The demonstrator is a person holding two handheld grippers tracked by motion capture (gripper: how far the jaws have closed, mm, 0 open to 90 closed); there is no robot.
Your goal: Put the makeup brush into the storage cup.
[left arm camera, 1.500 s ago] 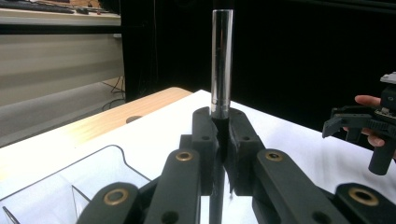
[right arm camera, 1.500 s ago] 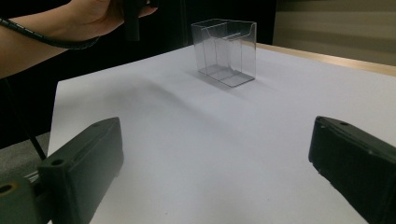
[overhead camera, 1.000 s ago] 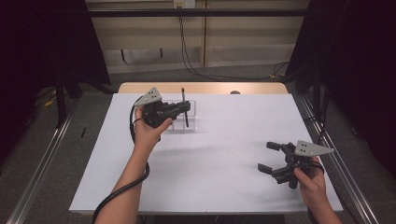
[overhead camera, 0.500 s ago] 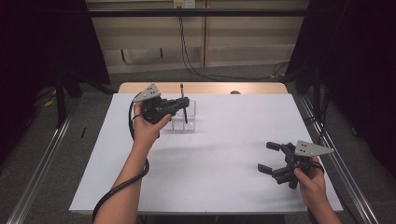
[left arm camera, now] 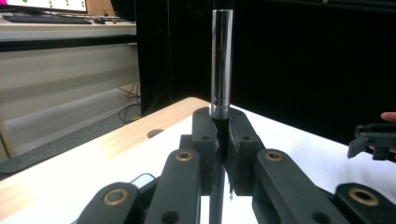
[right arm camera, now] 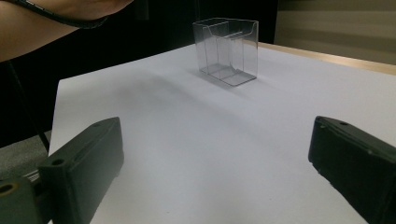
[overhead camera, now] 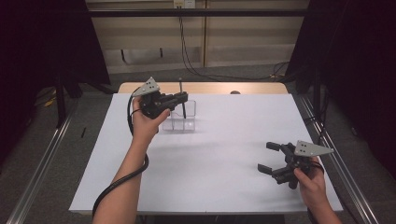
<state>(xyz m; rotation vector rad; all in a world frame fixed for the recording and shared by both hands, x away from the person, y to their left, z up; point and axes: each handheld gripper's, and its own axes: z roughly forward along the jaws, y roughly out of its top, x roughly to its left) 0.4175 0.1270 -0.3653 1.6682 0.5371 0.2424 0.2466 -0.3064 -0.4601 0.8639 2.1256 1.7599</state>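
**Inspector A:** Nearest the person, the right gripper (overhead camera: 273,159) is seen low over the white table (overhead camera: 224,186), jaws spread wide with nothing between them. Is any contact recorded?

**Inspector B:** None. It is held well apart from the work. Farther out, the left gripper (overhead camera: 180,98) is found clamped on a slim dark pen (overhead camera: 182,100); in the left gripper view the pen (left arm camera: 221,60) is pinched upright between closed jaws, its clear upper part rising above them.

**Inspector A:** And the holder?

**Inspector B:** The clear plastic holder (overhead camera: 183,117) is set at the far side of the table, just below the held pen. The pen's long axis is kept near vertical, tip down over the compartments. Which compartment is targeted cannot be told. A straight lowering is judged to be required, by the left hand, which is much the nearer.
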